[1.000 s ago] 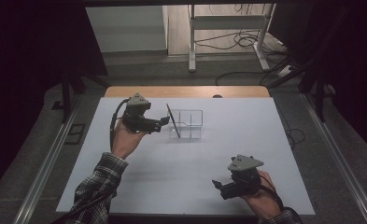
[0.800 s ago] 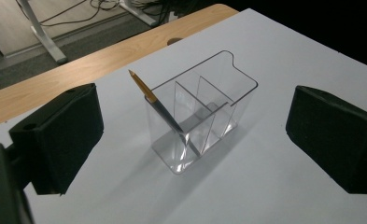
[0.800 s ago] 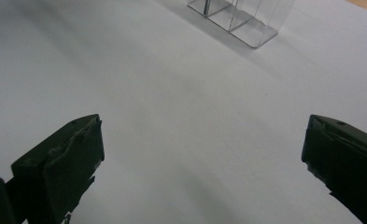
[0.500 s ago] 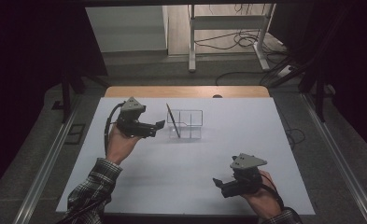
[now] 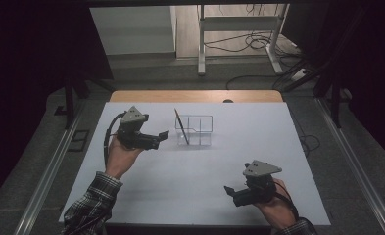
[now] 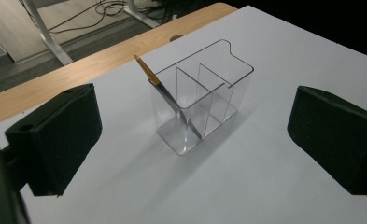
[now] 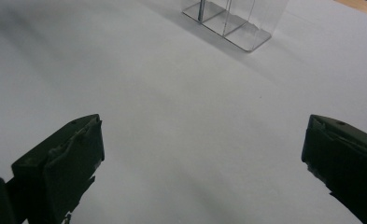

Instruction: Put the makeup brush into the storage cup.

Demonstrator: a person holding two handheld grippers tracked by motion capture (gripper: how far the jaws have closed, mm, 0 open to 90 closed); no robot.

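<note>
Light is falling from above onto the wide white worktop (image 5: 195,171), making it look bright, while the room around it is staying very dark. The clear plastic box with three sections (image 6: 202,100) is casting a soft grey shadow toward the camera. The black jaws close to the cameras are looking a bit blurry and dark.

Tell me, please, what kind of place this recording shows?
Probably a lab or workshop bench set up for recording. A white-covered wooden table holds a clear plastic three-compartment organizer with one thin brush in it. Loose black cables lie on the floor behind, near a white metal frame.
</note>
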